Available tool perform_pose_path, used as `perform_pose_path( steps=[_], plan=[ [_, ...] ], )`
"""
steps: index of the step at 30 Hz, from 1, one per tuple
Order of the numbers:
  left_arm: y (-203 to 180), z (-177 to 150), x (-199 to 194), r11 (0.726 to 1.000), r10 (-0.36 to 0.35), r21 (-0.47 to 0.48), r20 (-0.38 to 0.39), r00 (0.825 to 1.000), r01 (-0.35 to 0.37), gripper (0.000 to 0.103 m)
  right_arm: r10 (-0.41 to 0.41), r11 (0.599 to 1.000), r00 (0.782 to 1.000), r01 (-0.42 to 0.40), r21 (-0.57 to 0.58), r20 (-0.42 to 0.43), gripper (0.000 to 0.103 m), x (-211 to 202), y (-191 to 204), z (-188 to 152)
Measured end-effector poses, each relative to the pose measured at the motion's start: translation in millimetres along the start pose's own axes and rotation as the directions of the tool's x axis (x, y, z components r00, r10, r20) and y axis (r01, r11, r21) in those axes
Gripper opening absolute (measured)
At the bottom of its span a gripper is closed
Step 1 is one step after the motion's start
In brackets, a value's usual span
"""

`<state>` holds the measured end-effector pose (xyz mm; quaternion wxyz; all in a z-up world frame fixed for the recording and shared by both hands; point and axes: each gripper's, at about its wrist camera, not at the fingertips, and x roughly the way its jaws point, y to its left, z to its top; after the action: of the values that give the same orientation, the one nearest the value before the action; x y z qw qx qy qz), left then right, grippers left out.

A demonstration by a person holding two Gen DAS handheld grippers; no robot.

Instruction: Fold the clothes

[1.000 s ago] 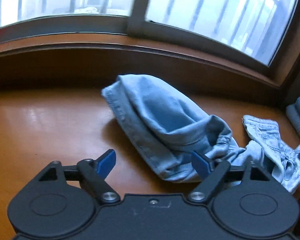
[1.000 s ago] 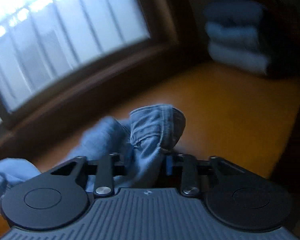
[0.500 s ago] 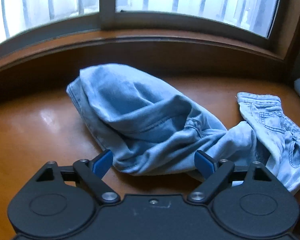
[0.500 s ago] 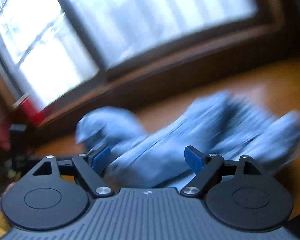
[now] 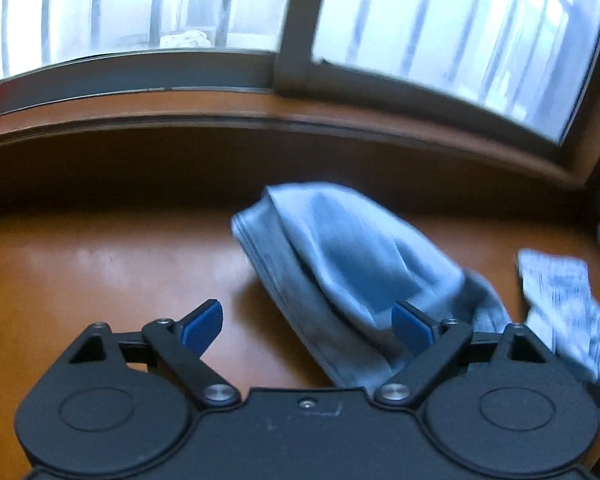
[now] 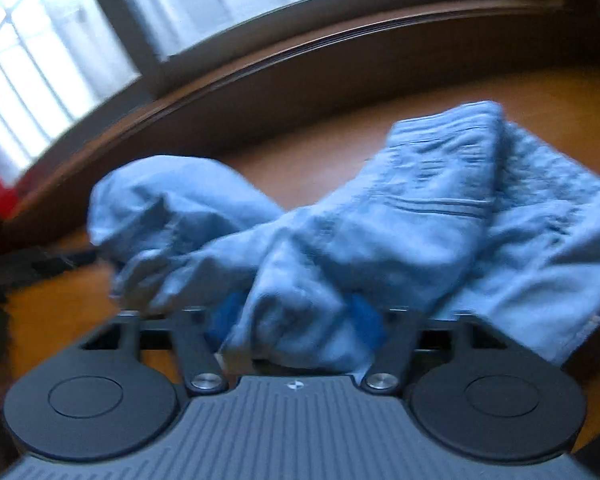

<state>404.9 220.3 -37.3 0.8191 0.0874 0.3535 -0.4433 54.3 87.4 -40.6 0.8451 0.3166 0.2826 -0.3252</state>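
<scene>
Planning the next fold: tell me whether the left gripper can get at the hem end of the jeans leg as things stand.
Probably yes. The left gripper, jaws opening and empty, faces the jeans across bare wooden tabletop; nothing stands between it and the hem end.

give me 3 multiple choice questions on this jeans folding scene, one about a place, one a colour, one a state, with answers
1. Where do the jeans lie?
A. on the wooden surface below the window
B. on a bed
C. in a basket

2. What colour are the left gripper finger pads?
A. red
B. blue
C. yellow

3. What is between the right gripper fingers?
A. nothing
B. a bunch of denim
C. a hanger

Answers:
1. A, the denim rests on the wooden surface under the window.
2. B, both pads show blue.
3. B, its jaws are closing on bunched jeans fabric.
</scene>
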Motion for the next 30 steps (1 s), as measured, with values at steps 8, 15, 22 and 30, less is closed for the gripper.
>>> perform_pose_path(
  steps=[8,15,22,30],
  plan=[
    [7.3,34.7,64.7,0.994,-0.101,-0.036,-0.061,0.993,0.099,0.093,-0.018,0.997,0.998,0.013,0.082,0.066,0.025,-12.9,-8.1,-13.5],
    [-11.0,21.7,60.1,0.978,-0.188,-0.102,-0.049,0.981,0.182,0.017,0.04,0.997,0.992,-0.047,0.063,0.116,0.017,-13.4,-19.6,-17.0],
    [-39.8,4.4,-9.0,0.975,-0.171,-0.135,0.067,0.983,0.179,0.013,0.274,0.941,0.899,-0.324,0.096,0.34,0.013,-64.6,-58.2,4.1],
    [-105.4,-0.6,-46.4,0.992,-0.11,-0.044,0.122,0.986,0.116,0.042,0.324,0.879,0.735,-0.466,0.097,0.596,0.013,-131.6,-123.8,68.9]
  ],
)
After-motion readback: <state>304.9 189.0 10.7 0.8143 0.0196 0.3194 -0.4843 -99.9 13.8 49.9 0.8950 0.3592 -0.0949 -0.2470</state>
